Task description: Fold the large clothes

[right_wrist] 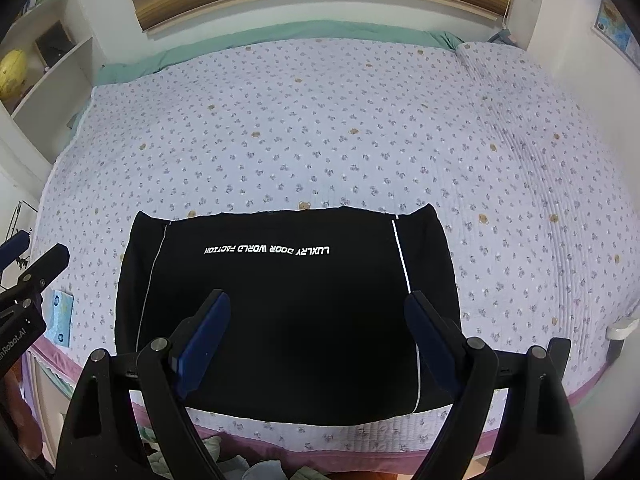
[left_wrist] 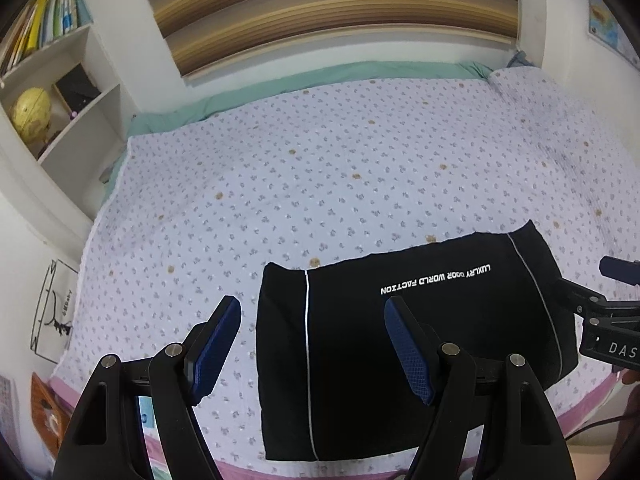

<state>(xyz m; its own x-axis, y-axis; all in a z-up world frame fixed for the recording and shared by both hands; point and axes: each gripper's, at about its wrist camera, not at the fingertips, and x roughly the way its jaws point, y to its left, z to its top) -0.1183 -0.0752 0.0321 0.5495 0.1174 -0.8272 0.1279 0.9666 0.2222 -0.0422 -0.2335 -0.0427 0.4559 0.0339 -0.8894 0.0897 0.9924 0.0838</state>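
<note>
A black garment (left_wrist: 348,360) with white piping and white lettering lies folded into a flat rectangle near the front edge of the bed; it also shows in the right wrist view (right_wrist: 288,312). My left gripper (left_wrist: 312,344) is open and empty, held above the garment's left part. My right gripper (right_wrist: 316,336) is open and empty, held above the garment's near half. The right gripper (left_wrist: 612,312) shows at the right edge of the left wrist view. The left gripper (right_wrist: 28,292) shows at the left edge of the right wrist view.
The bed has a lilac flowered quilt (left_wrist: 340,168) with a pink front border (right_wrist: 360,452) and a green sheet at the far edge. A white bookshelf (left_wrist: 68,92) with a yellow globe stands at the left. A small blue packet (right_wrist: 60,316) lies left of the garment.
</note>
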